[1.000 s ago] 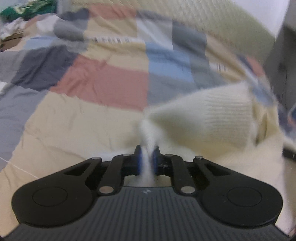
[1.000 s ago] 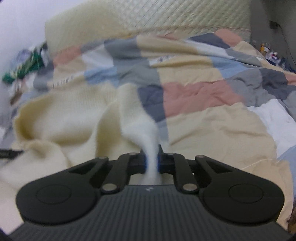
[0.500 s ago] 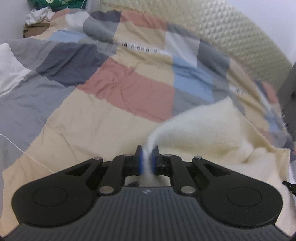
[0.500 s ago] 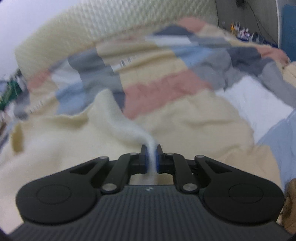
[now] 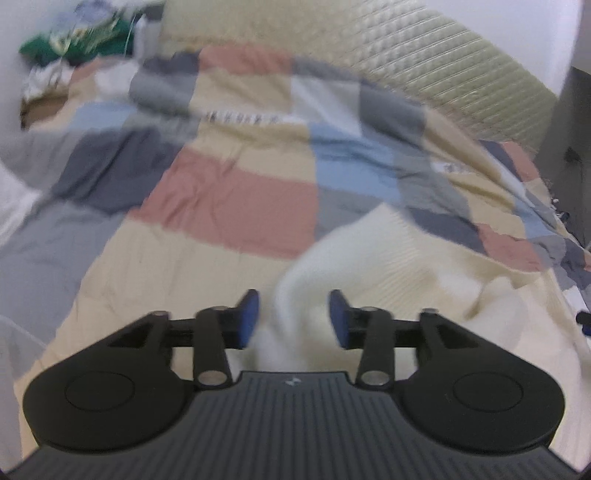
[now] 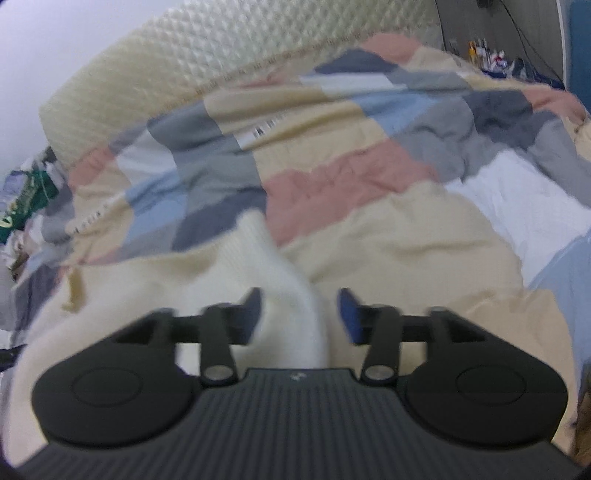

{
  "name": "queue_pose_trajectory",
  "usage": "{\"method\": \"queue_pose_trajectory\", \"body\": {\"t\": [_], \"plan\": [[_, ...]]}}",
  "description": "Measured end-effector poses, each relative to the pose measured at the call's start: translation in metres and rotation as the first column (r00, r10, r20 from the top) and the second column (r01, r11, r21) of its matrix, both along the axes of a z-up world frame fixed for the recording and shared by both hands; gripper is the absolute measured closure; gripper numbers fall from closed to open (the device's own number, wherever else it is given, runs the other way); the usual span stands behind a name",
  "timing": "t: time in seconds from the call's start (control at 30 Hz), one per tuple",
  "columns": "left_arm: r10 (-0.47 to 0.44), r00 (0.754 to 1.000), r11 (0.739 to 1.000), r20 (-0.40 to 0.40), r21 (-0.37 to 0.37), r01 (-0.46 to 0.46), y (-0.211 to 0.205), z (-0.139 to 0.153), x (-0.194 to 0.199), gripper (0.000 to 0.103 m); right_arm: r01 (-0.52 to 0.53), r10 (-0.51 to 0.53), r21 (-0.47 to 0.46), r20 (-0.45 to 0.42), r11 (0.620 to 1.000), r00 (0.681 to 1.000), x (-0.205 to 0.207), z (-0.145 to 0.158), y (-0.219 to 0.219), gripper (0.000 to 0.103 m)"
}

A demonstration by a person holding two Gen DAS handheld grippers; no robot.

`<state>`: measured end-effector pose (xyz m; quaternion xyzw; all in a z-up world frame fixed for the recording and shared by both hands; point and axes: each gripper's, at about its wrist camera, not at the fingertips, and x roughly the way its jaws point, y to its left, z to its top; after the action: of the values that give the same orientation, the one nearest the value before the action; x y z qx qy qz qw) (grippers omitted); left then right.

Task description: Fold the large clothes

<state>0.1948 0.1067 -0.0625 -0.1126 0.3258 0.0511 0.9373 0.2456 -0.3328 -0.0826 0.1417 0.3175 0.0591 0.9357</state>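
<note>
The cream knit sweater (image 5: 388,266) lies spread on the bed, on top of the patchwork quilt (image 5: 236,206), and it is only loosely laid out, not folded. In both wrist views a ridge of the knit runs up between the fingers, but neither gripper has hold of it. The left gripper (image 5: 293,317) stands released, its blue pads (image 5: 246,318) well apart with cloth in the gap. The right gripper (image 6: 301,314) is likewise spread wide, the sweater (image 6: 266,273) bunched between its fingers without being pinched.

Judging from this, the work is at an early stage. The garment looks set down and roughly flattened; I see no crisp fold line, no sleeve turned in, no halved body. Smoothing, tucking the sleeves and doubling the body all appear to be left. Both pictures are motion-blurred, so fine creases cannot be read.

The left view shows the sweater's far edge reaching toward the right side of the bed, with a dark bit at the right border that may be the other tool, though I cannot tell. It also shows green clothing (image 5: 85,33) piled far left, and the quilted headboard (image 5: 424,62) at the far end.

The right view shows what the left does not: the sweater's broad body stretching to the left, a small tan tag or loop (image 6: 74,291) on it, a white sheet (image 6: 535,206) to the right, and clutter (image 6: 487,51) at the far right.
</note>
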Motion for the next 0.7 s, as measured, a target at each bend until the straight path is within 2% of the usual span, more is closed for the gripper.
{"method": "queue_pose_trajectory", "body": {"t": [0.1,0.23,0.3,0.37,0.43,0.5,0.53,0.57,0.6,0.63,0.67,0.7], "plan": [[-0.070,0.996,0.995,0.055,0.069,0.067,-0.015,0.011,-0.001,0.050,-0.040,0.039,0.029,0.029,0.999,0.999,0.003,0.010,0.001,0.047],[-0.110,0.994,0.984,0.028,0.143,0.105,-0.025,0.005,0.018,0.046,-0.158,0.158,0.072,0.007,0.985,0.987,0.018,0.008,0.012,0.047],[-0.108,0.994,0.984,0.004,0.146,0.106,-0.024,-0.006,0.031,0.046,-0.192,0.193,0.059,-0.019,0.980,0.981,0.025,0.001,0.022,0.048],[-0.102,0.994,0.984,-0.029,0.144,0.105,-0.022,-0.019,0.045,0.046,-0.197,0.197,0.009,-0.050,0.980,0.979,0.033,-0.009,0.030,0.048],[-0.086,0.995,0.989,-0.054,0.114,0.091,-0.017,-0.031,0.056,0.046,-0.201,0.197,-0.042,-0.096,0.979,0.976,0.042,-0.023,0.037,0.049],[-0.091,0.992,0.992,-0.089,0.075,0.097,-0.014,-0.043,0.065,0.047,-0.206,0.198,-0.051,-0.127,0.977,0.972,0.046,-0.035,0.041,0.050],[-0.094,0.991,0.993,-0.100,0.066,0.101,-0.013,-0.047,0.065,0.051,-0.205,0.198,-0.045,-0.136,0.978,0.971,0.048,-0.038,0.042,0.050],[-0.100,0.989,0.992,-0.108,0.063,0.107,-0.013,-0.051,0.067,0.063,-0.209,0.201,-0.041,-0.139,0.977,0.970,0.049,-0.040,0.043,0.050],[-0.105,0.988,0.992,-0.111,0.059,0.112,-0.014,-0.053,0.068,0.070,-0.214,0.206,-0.043,-0.138,0.976,0.969,0.047,-0.040,0.043,0.055],[-0.104,0.989,0.992,-0.108,0.060,0.111,-0.015,-0.053,0.067,0.085,-0.218,0.209,-0.050,-0.135,0.975,0.968,0.047,-0.039,0.044,0.061],[-0.098,0.990,0.992,-0.103,0.065,0.105,-0.015,-0.052,0.067,0.092,-0.219,0.209,-0.064,-0.125,0.974,0.970,0.046,-0.037,0.045,0.064],[-0.091,0.992,0.994,-0.092,0.058,0.097,-0.013,-0.049,0.066,0.093,-0.220,0.211,-0.073,-0.115,0.973,0.971,0.046,-0.034,0.045,0.072]]}}
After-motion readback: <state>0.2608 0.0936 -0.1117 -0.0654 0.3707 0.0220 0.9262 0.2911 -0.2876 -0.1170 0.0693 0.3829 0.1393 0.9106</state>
